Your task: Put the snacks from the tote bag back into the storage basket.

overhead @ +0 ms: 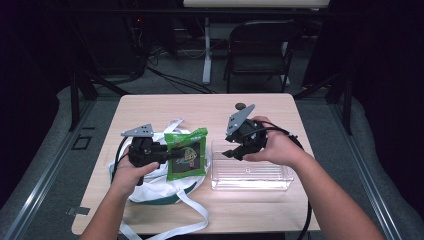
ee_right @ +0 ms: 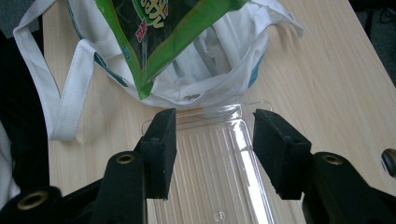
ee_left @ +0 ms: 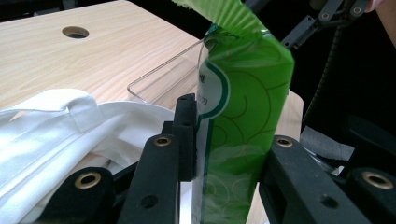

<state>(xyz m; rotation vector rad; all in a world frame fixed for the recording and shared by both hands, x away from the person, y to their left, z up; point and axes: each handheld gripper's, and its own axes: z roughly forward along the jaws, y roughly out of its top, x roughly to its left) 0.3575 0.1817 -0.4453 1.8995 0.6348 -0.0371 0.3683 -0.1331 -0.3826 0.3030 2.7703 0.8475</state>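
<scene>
My left gripper [overhead: 167, 155] is shut on a green snack packet [overhead: 186, 152] and holds it upright over a white cloth tote bag [overhead: 150, 190]. In the left gripper view the packet [ee_left: 243, 102] is pinched between the black jaws of that gripper [ee_left: 231, 135], with the tote bag [ee_left: 51, 126] below on the left. My right gripper [overhead: 234, 151] hovers open over a clear plastic tray [overhead: 250, 176], nothing between its jaws. The right gripper view looks down past the open gripper [ee_right: 214, 144] at the tray [ee_right: 210, 196], the tote bag's mouth [ee_right: 219, 74] and the packet [ee_right: 154, 32].
The light wooden table [overhead: 165, 107] has a round cable hole [overhead: 240, 105] near its far edge. A dark folding chair [overhead: 262, 47] stands behind it. The tote's long white straps [overhead: 195, 210] trail toward the near edge. Bare wood lies at the far left.
</scene>
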